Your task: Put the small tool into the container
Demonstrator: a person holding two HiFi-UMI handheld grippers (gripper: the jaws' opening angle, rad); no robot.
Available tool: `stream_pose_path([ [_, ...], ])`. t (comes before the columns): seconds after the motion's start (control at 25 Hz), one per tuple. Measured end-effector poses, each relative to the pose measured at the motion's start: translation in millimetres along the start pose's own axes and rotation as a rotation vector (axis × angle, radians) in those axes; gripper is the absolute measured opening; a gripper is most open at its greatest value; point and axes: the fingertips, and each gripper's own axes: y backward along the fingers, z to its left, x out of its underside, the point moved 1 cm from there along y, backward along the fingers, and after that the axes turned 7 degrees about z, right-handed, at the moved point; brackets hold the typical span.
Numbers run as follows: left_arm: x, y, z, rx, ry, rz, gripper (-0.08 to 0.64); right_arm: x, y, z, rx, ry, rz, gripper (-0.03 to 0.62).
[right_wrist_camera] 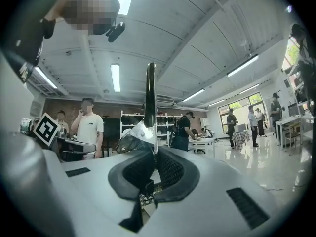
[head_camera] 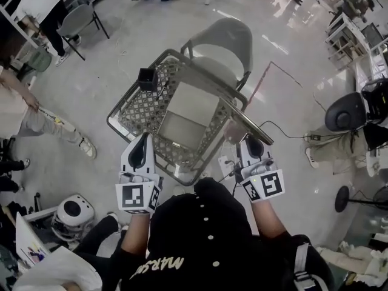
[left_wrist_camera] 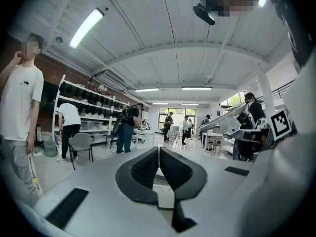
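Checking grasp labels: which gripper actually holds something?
The right gripper, its jaws shut on the shiny metal tool that sticks up past them. The left gripper is shut too, but nothing is between its jaws.

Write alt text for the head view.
The right gripper clamps a flat silvery metal tool at the edge of a grey wire-mesh basket; the left gripper is shut and empty. A grey plastic chair stands beyond.

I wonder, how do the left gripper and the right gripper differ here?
The right gripper is shut on a thin metal tool, while the left gripper is shut on nothing. The left gripper is at the wire basket's near-left rim, the right gripper at its near-right corner. Both are white and point toward the basket.
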Motion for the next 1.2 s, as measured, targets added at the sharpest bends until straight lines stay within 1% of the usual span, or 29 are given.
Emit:
stream_pose_path([
  [0.28, -13, -27, -4, -0.100, 0.011, -0.002, 0.031, -10, -38, -36, -0.106, 0.016, 0.001, 0.021],
  [0.44, -16, -34, -7, -0.162, 0.017, 0.008, 0.031, -7, -62, -50, -0.188, 0.027, 0.014, 0.021],
  [0.6, -11, -39, -9, -0.225, 0.039, 0.024, 0.031, 2, -84, -55, -0.285, 0.081, 0.037, 0.021],
  [0.76, -9, -38, -10, -0.278, 0.066, 0.027, 0.031, 14, -105, -49, -0.390, 0.172, 0.058, 0.021],
  [1.0, 4, -35, -5, -0.293, 0.100, 0.063, 0.029, 31, -127, -28, -0.500, 0.294, 0.066, 0.021],
  [1.2, 18, -36, -1, -0.274, 0.122, 0.086, 0.031, 76, -146, -6, -0.569, 0.382, 0.117, 0.021],
])
